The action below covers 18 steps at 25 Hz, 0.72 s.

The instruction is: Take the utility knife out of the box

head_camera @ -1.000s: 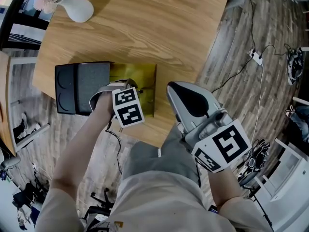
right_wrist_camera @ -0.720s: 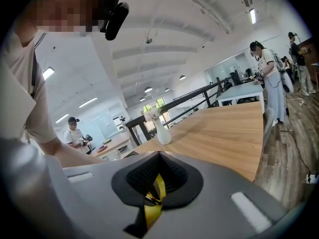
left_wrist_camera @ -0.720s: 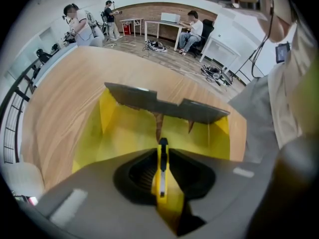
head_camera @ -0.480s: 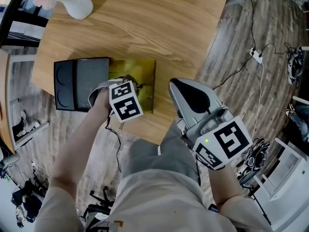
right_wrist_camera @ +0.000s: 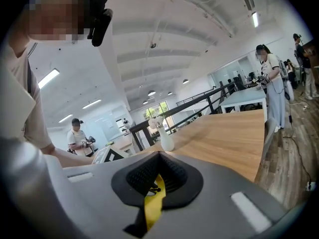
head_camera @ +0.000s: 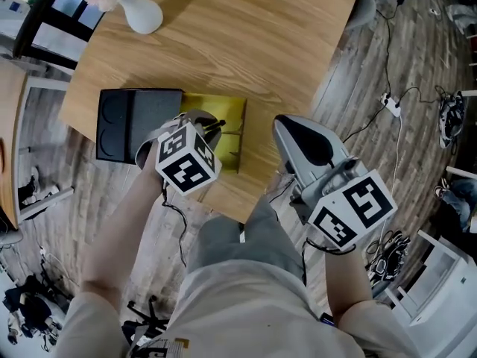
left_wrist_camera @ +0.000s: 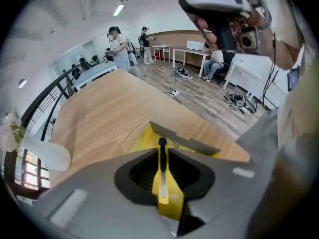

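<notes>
Head view: the left gripper reaches forward and down over the one open yellow box near the counter edge, with the box's black lid flipped out to the left. The right gripper hangs at the counter's right edge. One white vase stands at the far corner.

Left gripper view: only here is the grip plain, the fingers clamped on the single yellow utility knife, its black tip pointing at the box.

Right gripper view: the fingers are nearly together and hold nothing. The gripper aims level across the counter toward the vase.
</notes>
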{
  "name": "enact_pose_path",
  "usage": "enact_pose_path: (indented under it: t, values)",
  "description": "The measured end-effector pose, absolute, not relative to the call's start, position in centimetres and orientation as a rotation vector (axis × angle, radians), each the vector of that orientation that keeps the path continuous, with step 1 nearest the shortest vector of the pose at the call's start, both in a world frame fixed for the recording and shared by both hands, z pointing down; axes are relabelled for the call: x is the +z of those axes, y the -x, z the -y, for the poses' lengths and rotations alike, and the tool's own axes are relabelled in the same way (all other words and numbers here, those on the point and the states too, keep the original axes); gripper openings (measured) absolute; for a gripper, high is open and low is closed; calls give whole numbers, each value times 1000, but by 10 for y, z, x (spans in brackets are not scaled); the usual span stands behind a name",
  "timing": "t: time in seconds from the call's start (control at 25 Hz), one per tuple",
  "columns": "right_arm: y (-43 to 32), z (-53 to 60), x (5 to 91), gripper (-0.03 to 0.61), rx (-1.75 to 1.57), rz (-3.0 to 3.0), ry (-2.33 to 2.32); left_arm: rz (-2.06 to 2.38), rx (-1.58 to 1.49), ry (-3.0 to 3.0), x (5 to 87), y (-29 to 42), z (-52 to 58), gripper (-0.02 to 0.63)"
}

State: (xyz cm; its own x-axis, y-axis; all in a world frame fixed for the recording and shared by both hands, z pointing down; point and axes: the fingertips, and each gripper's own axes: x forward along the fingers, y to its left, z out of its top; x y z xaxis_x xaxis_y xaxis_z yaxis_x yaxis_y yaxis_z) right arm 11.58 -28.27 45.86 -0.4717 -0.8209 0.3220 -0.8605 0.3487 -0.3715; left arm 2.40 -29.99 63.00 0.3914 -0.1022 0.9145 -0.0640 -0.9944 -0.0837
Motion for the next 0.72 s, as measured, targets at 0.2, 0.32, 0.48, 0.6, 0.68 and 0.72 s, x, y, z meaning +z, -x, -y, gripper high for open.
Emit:
enact_pose_path:
  t: [0.2, 0.32, 0.48, 0.6, 0.68, 0.72]
  values:
    - [-113, 276, 418, 0, 682, 2546, -1570, -344, -1562, 2674, 568, -21, 300, 63]
    - [-109, 274, 389, 0, 614, 2575, -1569, -483, -1434, 2717, 525, -16, 304, 63]
    - [-102, 273, 349, 0, 489, 2612, -1559, -625, -1272, 2725, 468, -8, 307, 63]
    - [-93, 271, 319, 0, 392, 2636, -1531, -727, -1133, 2745, 423, 0, 309, 63]
    - [-90, 268, 300, 0, 372, 2653, -1528, -794, -1033, 2768, 393, 6, 307, 63]
    - [-89, 266, 291, 0, 363, 2663, -1531, -824, -987, 2773, 379, 8, 305, 63]
